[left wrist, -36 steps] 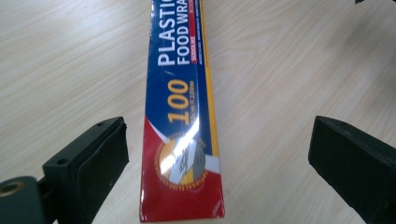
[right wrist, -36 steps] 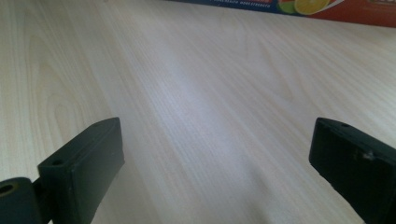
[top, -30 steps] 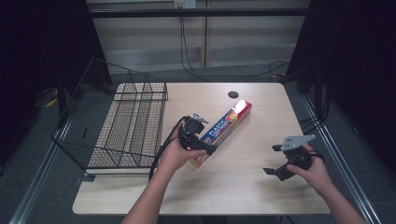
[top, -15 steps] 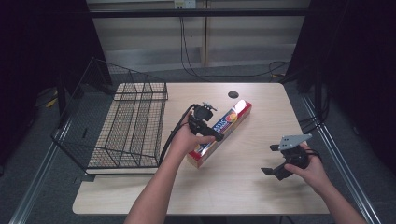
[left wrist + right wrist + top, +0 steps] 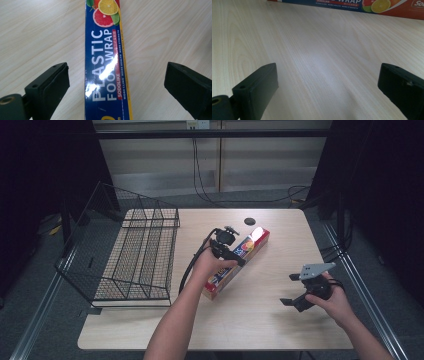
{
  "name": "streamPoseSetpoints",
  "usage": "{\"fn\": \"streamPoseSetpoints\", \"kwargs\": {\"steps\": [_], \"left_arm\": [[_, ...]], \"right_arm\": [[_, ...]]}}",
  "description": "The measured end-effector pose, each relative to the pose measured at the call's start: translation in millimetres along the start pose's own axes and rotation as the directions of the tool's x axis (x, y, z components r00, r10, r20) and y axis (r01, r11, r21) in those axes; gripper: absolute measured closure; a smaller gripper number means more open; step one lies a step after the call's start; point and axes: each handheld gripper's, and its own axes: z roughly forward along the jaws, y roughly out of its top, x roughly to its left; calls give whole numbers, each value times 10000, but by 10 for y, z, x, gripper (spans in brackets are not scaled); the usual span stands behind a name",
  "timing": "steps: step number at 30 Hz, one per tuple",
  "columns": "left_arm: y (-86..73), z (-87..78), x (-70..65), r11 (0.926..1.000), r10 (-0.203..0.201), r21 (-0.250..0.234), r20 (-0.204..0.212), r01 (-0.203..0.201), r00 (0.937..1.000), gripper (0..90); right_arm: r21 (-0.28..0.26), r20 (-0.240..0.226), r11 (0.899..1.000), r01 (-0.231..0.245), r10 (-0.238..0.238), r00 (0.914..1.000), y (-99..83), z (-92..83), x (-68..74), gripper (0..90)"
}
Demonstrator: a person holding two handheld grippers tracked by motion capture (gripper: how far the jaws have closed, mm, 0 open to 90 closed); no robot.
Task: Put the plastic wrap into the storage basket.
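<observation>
The plastic wrap box (image 5: 105, 62) was seen lying flat on the table (image 5: 280, 320), not yet gripped; the left claw (image 5: 116, 82) was spread wide astride it. The right claw (image 5: 295, 290) (also spread) was held apart over bare wood. Grasping and lifting were judged outstanding.

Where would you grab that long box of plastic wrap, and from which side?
Probably across its narrow width, near the middle of its length, coming straight down from above. The box lies flat on the table and is long and slim, so its two long sides fit between the jaws. The left hand-held gripper is already open above it, one jaw on each side, neither touching.
</observation>
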Motion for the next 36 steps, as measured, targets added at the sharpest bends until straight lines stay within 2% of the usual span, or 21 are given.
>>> {"fn": "streamPoseSetpoints", "kwargs": {"steps": [4,6,10,11,14,15,17,23,25,32,36], "left_arm": [[40,84,-17,10000,-57,-59,-17,57,10000,65],[57,108,-8,10000,-8,65,37,7,10000,71],[69,180,0,9999,-126,70,-124,127,9998,72],[72,210,15,9997,-130,198,-202,134,9997,75],[72,244,27,9996,-176,213,-200,180,9996,86],[72,273,19,9995,-110,275,-427,122,9990,103],[74,292,21,9997,-67,224,-430,77,9991,118],[74,398,58,9971,-384,641,-464,413,9982,155],[77,406,68,9970,-227,737,-422,257,9989,166],[81,487,74,9945,-409,943,-392,445,9984,268],[84,496,92,9938,-326,1053,-422,369,9986,377]], "right_arm": [[5,4,10000,10,-10,10000,1,1,0,27],[7,3,10000,22,-22,10000,2,2,2,27],[-2,-36,10000,23,-23,10000,4,0,6,27],[-46,-62,10000,20,-21,10000,7,-1,2,27],[-57,-31,10000,33,-33,10000,9,-12,1,27],[-48,-54,10000,27,-28,10000,10,-13,1,27],[-30,-126,10000,15,-15,9999,8,-6,1,27],[-110,-91,9999,38,-39,10000,13,-18,-3,27],[-111,-64,9999,16,-16,10000,11,-21,-5,27],[-147,-50,9999,16,-16,10000,14,-26,-7,27],[-124,-30,9999,36,-37,10000,12,-23,-8,27]]}}
